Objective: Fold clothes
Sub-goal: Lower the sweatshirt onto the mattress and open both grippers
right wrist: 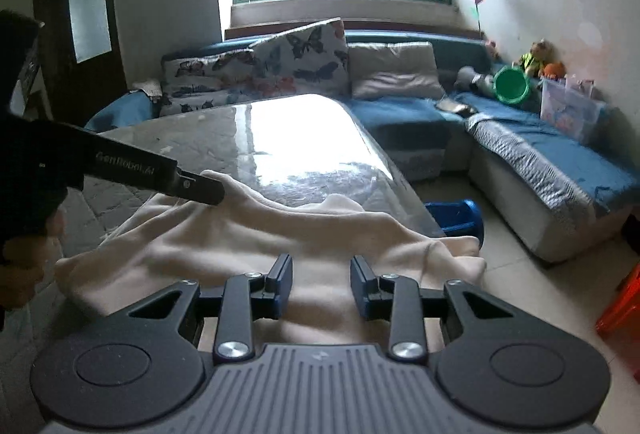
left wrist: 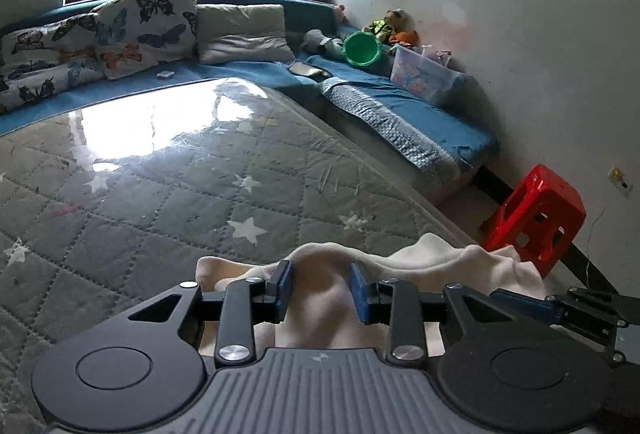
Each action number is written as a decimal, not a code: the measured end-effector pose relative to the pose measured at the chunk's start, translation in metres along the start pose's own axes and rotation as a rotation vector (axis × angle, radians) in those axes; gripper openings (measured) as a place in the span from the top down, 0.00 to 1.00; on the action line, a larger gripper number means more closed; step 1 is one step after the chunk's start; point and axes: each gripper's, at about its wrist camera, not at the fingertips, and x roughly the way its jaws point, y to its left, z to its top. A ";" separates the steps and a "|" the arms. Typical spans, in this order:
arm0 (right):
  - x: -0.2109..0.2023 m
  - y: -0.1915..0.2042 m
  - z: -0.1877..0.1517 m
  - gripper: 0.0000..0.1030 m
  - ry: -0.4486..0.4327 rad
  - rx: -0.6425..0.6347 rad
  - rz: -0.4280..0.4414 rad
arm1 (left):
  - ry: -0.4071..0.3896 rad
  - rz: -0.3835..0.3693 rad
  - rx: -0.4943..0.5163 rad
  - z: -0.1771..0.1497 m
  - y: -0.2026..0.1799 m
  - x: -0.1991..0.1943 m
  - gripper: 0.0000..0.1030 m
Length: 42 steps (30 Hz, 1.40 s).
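A cream fleece garment (right wrist: pixel 256 234) lies rumpled on the near corner of a plastic-covered quilted table (right wrist: pixel 304 138). In the left wrist view my left gripper (left wrist: pixel 321 288) is open, its blue-padded fingers (left wrist: pixel 283 286) astride a raised fold of the cream garment (left wrist: pixel 400 258). In the right wrist view my right gripper (right wrist: pixel 321 284) is open, hovering just over the garment's near part. The left gripper's black tip (right wrist: pixel 200 190) shows there at the garment's far left edge. The right gripper's fingers (left wrist: pixel 576 308) show at the lower right of the left wrist view.
A blue L-shaped sofa (right wrist: pixel 520 138) with butterfly cushions (right wrist: pixel 296 62) runs behind and right of the table. A red plastic stool (left wrist: pixel 536 218) and a blue stool (right wrist: pixel 456 214) stand on the tiled floor by the table's right edge. A clear storage box (left wrist: pixel 424 74) and green bucket (left wrist: pixel 362 48) sit on the sofa.
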 end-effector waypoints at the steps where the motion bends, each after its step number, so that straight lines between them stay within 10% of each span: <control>1: -0.003 0.001 -0.002 0.67 -0.003 0.000 -0.003 | -0.003 0.000 0.004 -0.001 -0.001 -0.003 0.66; 22: -0.062 0.018 -0.042 0.60 -0.034 -0.092 -0.083 | -0.016 -0.019 0.270 -0.080 -0.053 -0.054 0.65; 42: -0.056 0.053 -0.026 0.62 -0.084 -0.203 -0.036 | -0.045 -0.089 0.297 -0.078 -0.061 -0.057 0.63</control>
